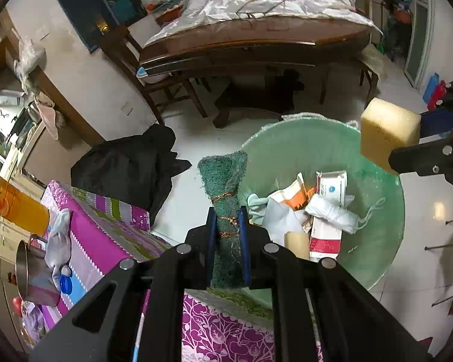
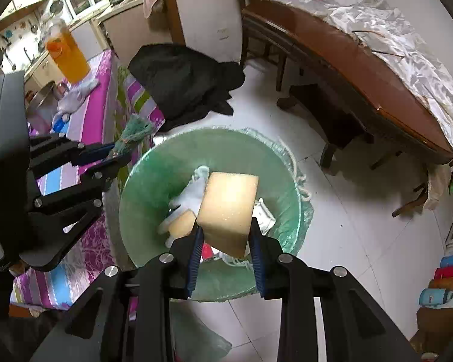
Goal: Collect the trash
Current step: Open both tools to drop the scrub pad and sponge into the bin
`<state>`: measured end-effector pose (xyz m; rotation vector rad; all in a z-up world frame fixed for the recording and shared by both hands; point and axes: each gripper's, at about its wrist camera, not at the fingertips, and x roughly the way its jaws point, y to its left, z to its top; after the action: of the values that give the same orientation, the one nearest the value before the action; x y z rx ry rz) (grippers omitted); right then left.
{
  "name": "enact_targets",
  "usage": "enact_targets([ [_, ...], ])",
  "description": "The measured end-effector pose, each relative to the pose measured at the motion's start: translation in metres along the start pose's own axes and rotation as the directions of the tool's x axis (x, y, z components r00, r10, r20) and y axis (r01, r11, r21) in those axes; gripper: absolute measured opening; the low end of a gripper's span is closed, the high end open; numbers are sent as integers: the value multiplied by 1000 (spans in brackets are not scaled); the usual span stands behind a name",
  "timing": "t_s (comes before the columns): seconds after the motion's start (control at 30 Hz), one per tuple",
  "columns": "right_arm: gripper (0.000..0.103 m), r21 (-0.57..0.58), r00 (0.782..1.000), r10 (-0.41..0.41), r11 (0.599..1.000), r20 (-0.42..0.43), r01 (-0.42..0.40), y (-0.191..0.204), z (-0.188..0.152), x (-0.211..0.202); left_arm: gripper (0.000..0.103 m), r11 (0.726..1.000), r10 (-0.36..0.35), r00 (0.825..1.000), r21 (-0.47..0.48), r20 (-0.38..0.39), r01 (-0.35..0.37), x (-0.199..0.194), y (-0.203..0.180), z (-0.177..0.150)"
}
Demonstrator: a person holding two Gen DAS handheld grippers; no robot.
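**Over the bin: both grippers loaded, drop pending**

Above the green-lined trash bin [image 2: 142, 187], both grippers carry an item; neither has let go.

- Right gripper [image 2: 225, 241]: jaws clamped on the yellow sponge block [image 2: 229, 211]. The block sticks out forward of the fingertips and sits squarely over the bin's opening in the right wrist view, with trash below it (a white glove [image 2: 187, 199], paper scraps). Straight release should land inside.
- Left gripper [image 1: 228, 226]: jaws clamped on a green scouring pad [image 1: 225, 181], rolled and tied with gold thread. Long axis runs along the fingers, free end pointing forward. In the left wrist view the pad lines up with the bin's near-left rim, not the middle; the purple patterned tablecloth [image 1: 105, 235] is just beside and below it.

Judgement: right hand is the better placed of the two and can drop now. Left needs to shift toward the bin centre first, or the pad could catch the rim and fall onto the floor or the cloth.

Bin already holds cartons [image 1: 326, 235], a wadded white cloth [image 1: 332, 211] and another yellow piece [image 1: 297, 242].
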<state>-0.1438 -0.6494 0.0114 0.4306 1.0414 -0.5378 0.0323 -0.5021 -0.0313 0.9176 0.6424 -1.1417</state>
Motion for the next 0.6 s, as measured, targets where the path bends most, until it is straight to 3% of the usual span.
enact_targets([
  [0.33,31,-3,1000,3,1000,-31,-3,6,-4,14,13,1000,-21,1000,17,-18,21,10,-8,-1],
  [0.43,51,8,1000,11,1000,-28,-11,2,-3,18,18,999,-39,999,11,-27,40,14,-10,0],
  [0.47,53,11,1000,4,1000,-18,-3,1,-3,18,22,999,-35,999,9,-28,36,15,-10,0],
  [0.6,52,14,1000,-8,1000,-5,8,-2,-7,17,23,999,-27,999,27,-20,28,16,-15,-3],
])
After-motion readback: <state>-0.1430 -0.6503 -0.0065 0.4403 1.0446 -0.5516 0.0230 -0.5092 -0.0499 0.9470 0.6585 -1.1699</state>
